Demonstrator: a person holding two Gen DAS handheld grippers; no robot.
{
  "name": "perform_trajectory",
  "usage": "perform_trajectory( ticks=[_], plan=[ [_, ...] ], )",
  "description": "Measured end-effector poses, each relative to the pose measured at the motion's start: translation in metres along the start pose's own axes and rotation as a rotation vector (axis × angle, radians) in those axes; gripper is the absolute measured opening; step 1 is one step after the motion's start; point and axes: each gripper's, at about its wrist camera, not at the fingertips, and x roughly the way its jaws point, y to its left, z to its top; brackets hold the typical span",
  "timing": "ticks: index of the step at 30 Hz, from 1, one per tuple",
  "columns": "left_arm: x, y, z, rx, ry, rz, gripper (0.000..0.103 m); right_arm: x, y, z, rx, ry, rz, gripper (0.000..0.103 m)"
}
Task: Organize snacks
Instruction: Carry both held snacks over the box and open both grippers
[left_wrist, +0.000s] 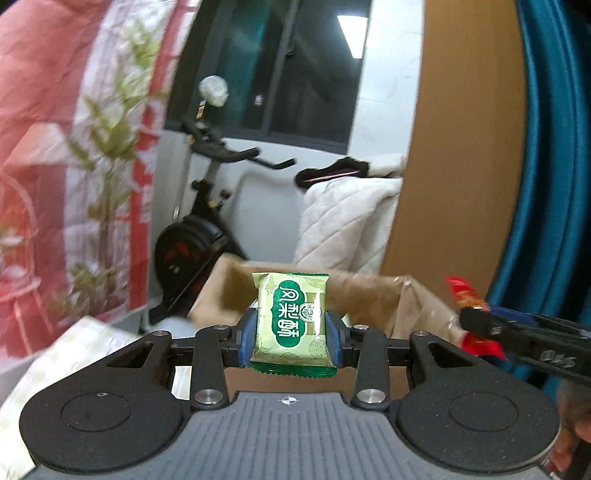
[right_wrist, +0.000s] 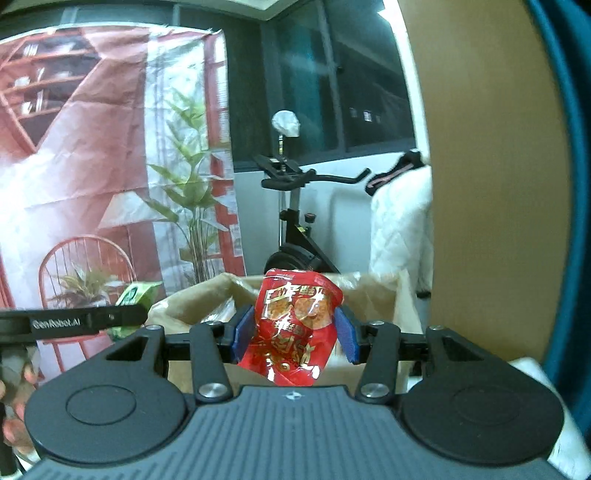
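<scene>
Left tongs (left_wrist: 290, 330) clenched on green packet (left_wrist: 291, 325); right tongs (right_wrist: 293, 330) grasping red packet (right_wrist: 295, 325); both held aloft before the cardboard box (right_wrist: 373, 295); carry step; next calls for release over the box.

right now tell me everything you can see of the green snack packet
The green snack packet is a small flat sealed pouch of glossy pale-green film, with a dark green label in white lettering and crimped zigzag ends. It stands upright, clamped by its side edges between the blue-padded jaws of the left gripper, in front of an open cardboard box. Nothing else touches it.
</scene>
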Motion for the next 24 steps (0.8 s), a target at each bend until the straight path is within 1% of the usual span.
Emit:
perform_trajectory(
  ticks=[3,6,9,13,14,15,20,22,23,24],
  plan=[
    [0.025,-0.007,0.018,0.044,-0.007,-0.015,0.04,0.03,-0.004,0.011,-0.053,0.032,-0.02,0.05],
    [0.057,-0.009,0.031,0.047,0.029,-0.008,0.04,0.059,-0.013,0.015,-0.079,0.087,-0.055,0.05],
    [0.083,-0.011,0.035,0.049,0.075,0.006,0.04,0.081,-0.019,0.016,-0.094,0.125,-0.081,0.05],
    [0.11,-0.013,0.034,0.062,0.127,0.032,0.041,0.093,-0.031,0.01,-0.077,0.16,-0.096,0.05],
    [0.113,-0.013,0.033,0.062,0.138,0.031,0.04,0.095,-0.032,0.01,-0.074,0.165,-0.101,0.05],
    [0.114,-0.014,0.03,0.064,0.145,0.034,0.036,0.097,-0.034,0.009,-0.069,0.173,-0.102,0.05],
    [0.116,-0.013,0.026,0.095,0.172,0.022,0.037,0.096,-0.037,0.003,-0.056,0.2,-0.107,0.052],
    [0.116,-0.011,0.026,0.096,0.186,0.018,0.037,0.095,-0.039,0.003,-0.048,0.207,-0.117,0.057],
    [0.114,-0.009,0.026,0.095,0.191,0.012,0.04,0.094,-0.04,0.003,-0.038,0.21,-0.121,0.057],
    [0.112,-0.008,0.027,0.094,0.191,0.007,0.047,0.092,-0.041,0.003,-0.028,0.213,-0.119,0.058]
  ],
)
